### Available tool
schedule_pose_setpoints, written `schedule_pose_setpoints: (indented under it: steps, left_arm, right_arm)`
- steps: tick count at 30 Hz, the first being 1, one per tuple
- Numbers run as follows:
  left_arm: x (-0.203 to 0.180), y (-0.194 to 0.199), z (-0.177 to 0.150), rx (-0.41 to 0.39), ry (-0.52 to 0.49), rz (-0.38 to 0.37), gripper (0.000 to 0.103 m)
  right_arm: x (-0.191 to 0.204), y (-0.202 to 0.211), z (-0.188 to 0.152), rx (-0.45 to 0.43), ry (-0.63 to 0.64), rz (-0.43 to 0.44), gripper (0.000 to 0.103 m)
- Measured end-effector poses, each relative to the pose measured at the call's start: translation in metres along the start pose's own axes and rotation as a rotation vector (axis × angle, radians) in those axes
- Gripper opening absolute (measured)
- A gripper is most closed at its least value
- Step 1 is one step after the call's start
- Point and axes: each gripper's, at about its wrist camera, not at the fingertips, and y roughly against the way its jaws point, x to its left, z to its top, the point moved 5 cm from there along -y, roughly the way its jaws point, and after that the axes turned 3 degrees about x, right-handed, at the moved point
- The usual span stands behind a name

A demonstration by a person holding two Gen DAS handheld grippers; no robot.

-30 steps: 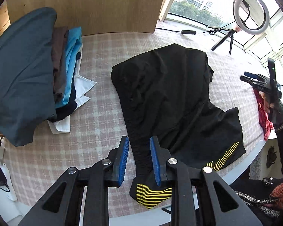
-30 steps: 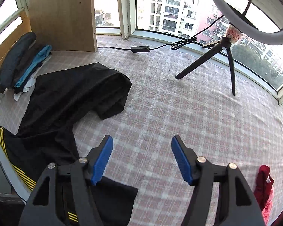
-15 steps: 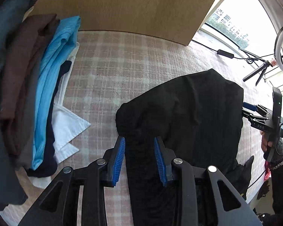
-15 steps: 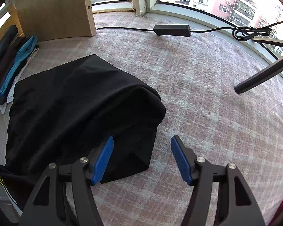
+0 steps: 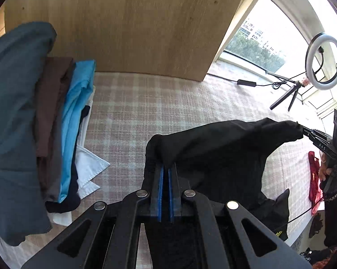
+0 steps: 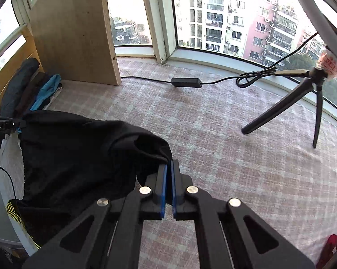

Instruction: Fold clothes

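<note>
A black pair of shorts with yellow stripes [image 5: 220,154] is lifted off the checked tabletop and stretched between both grippers. My left gripper [image 5: 166,168] is shut on one corner of its waistband. My right gripper [image 6: 169,165] is shut on the other corner; it also shows in the left wrist view [image 5: 311,133]. In the right wrist view the shorts [image 6: 74,157] hang down to the left, with the yellow stripes [image 6: 13,213] near the table edge, and the left gripper [image 6: 9,124] shows at the far left.
A stack of folded clothes [image 5: 34,123] lies at the left by a wooden panel [image 5: 132,22]. A ring light on a tripod [image 6: 307,94] and its cable box [image 6: 186,82] stand by the window. A red garment [image 5: 314,179] lies at the right edge.
Both grippers have closed on the shorts' waistband corners and lifted it off the table; half a second ago both were open above the flat-lying shorts.
</note>
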Motion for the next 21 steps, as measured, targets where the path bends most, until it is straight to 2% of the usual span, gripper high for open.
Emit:
schedule_pose_setpoints:
  steps: [2, 4, 5, 7, 8, 9, 10, 11, 12, 13, 15, 17, 18, 19, 21]
  left_arm:
    - [-0.008, 0.031, -0.002, -0.051, -0.021, -0.029, 0.003]
    - [-0.019, 0.046, 0.002, -0.080, -0.040, -0.069, 0.003]
    - [-0.027, 0.044, 0.006, -0.076, -0.061, -0.090, 0.003]
    - [-0.042, 0.018, 0.010, -0.033, -0.123, -0.081, 0.007]
    - [-0.050, 0.006, 0.012, -0.012, -0.154, -0.076, 0.009]
    - [-0.053, -0.016, 0.009, 0.045, -0.164, -0.053, 0.010]
    - [-0.050, -0.033, 0.006, 0.093, -0.151, -0.028, 0.010]
    - [-0.045, -0.039, 0.002, 0.111, -0.135, -0.028, 0.009]
    - [-0.040, -0.045, -0.002, 0.128, -0.119, -0.029, 0.009]
    - [-0.036, -0.051, -0.006, 0.146, -0.103, -0.029, 0.009]
    - [-0.024, -0.048, -0.009, 0.140, -0.074, -0.034, 0.008]
    - [-0.017, -0.050, -0.011, 0.151, -0.072, -0.008, 0.009]
    - [-0.014, -0.052, -0.011, 0.158, -0.077, 0.013, 0.009]
    - [-0.012, -0.056, -0.011, 0.170, -0.078, 0.023, 0.009]
    - [-0.006, -0.066, -0.008, 0.193, -0.049, -0.012, 0.012]
  right_arm:
    - [-0.009, 0.047, -0.004, -0.052, -0.012, -0.015, 0.004]
    - [-0.016, 0.083, -0.009, -0.097, 0.016, -0.059, 0.004]
    - [-0.019, 0.101, -0.012, -0.117, 0.027, -0.081, 0.004]
    - [-0.034, 0.109, -0.019, -0.101, -0.001, -0.147, 0.006]
    - [-0.041, 0.100, -0.026, -0.074, 0.008, -0.182, 0.013]
    - [-0.049, 0.089, -0.033, -0.040, 0.016, -0.220, 0.045]
    - [-0.062, 0.071, -0.049, 0.050, 0.026, -0.287, 0.069]
    - [-0.074, 0.054, -0.066, 0.138, 0.034, -0.350, 0.069]
    - [-0.084, 0.042, -0.083, 0.198, 0.024, -0.369, 0.069]
    - [-0.094, 0.036, -0.099, 0.232, -0.010, -0.362, 0.069]
    - [-0.111, 0.037, -0.121, 0.233, -0.151, -0.252, 0.069]
    - [-0.112, 0.031, -0.125, 0.215, -0.272, -0.109, 0.069]
    - [-0.112, 0.027, -0.123, 0.202, -0.307, -0.069, 0.069]
    - [-0.110, 0.021, -0.120, 0.194, -0.329, -0.051, 0.069]
    - [-0.099, 0.000, -0.113, 0.194, -0.335, -0.024, 0.069]
